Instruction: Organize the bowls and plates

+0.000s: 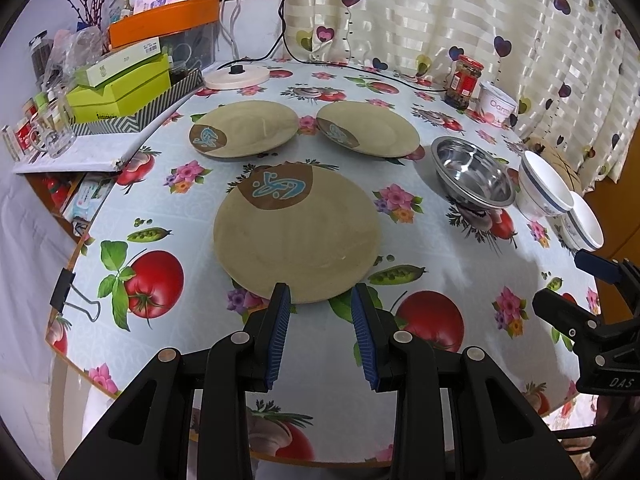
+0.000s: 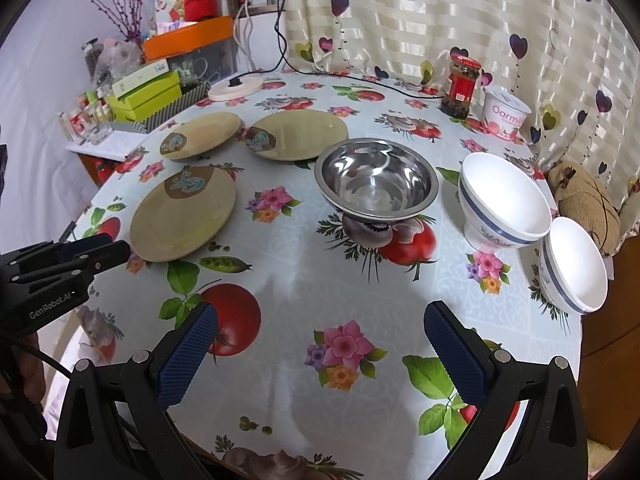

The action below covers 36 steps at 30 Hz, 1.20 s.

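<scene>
Three plates [image 1: 296, 232], three bowls [image 2: 376, 178] unstacked, apart on table [image 2: 320, 280]; left gripper [image 1: 320, 300], right gripper [image 2: 320, 320] agape, empty; nothing organized yet.

Three tan plates: near [image 1: 296, 236], back left [image 1: 244, 128], back right [image 1: 368, 128]. One steel bowl [image 2: 376, 178]. Two white bowls [image 2: 504, 200] [image 2: 574, 266]. One jar [image 2: 460, 84], one tub [image 2: 505, 112].

Round table [image 2: 304, 280] under fruit-and-flower oilcloth, striped cream curtain [image 2: 460, 20] with hearts hung behind its far edge, cluttered side shelf [image 1: 80, 152] at its left edge
</scene>
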{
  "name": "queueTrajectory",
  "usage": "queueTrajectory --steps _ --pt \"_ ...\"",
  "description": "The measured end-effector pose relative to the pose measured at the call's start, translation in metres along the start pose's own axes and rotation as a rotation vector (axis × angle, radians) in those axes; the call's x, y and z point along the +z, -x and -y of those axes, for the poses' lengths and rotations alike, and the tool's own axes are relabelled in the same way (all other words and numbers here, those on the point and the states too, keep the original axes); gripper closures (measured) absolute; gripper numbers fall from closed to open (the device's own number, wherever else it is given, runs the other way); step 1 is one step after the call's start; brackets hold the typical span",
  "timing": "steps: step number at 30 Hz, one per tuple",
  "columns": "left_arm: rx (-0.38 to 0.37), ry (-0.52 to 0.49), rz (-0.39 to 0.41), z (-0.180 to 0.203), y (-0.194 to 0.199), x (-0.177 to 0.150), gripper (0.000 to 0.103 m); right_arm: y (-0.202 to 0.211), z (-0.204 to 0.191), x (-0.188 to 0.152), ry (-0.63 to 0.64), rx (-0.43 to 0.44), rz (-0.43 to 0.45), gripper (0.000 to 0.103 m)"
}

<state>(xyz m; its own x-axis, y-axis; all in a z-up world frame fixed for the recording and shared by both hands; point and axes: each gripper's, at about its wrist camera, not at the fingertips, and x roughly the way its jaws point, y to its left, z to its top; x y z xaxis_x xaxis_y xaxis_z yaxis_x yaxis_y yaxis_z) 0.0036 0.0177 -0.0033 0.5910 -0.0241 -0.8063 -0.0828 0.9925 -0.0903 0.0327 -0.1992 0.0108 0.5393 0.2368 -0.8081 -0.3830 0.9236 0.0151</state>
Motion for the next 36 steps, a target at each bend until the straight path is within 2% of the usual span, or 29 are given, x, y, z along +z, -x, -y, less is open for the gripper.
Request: queueTrajectory --steps 22,36 --pt "-0.006 0.048 0.005 -0.021 -0.011 0.014 0.07 -0.017 -0.013 0.021 0.047 0.04 -0.015 0.0" --pt "-0.01 0.086 0.011 -0.043 -0.019 0.03 0.07 -0.029 -0.026 0.05 0.078 0.077 -0.007 0.0"
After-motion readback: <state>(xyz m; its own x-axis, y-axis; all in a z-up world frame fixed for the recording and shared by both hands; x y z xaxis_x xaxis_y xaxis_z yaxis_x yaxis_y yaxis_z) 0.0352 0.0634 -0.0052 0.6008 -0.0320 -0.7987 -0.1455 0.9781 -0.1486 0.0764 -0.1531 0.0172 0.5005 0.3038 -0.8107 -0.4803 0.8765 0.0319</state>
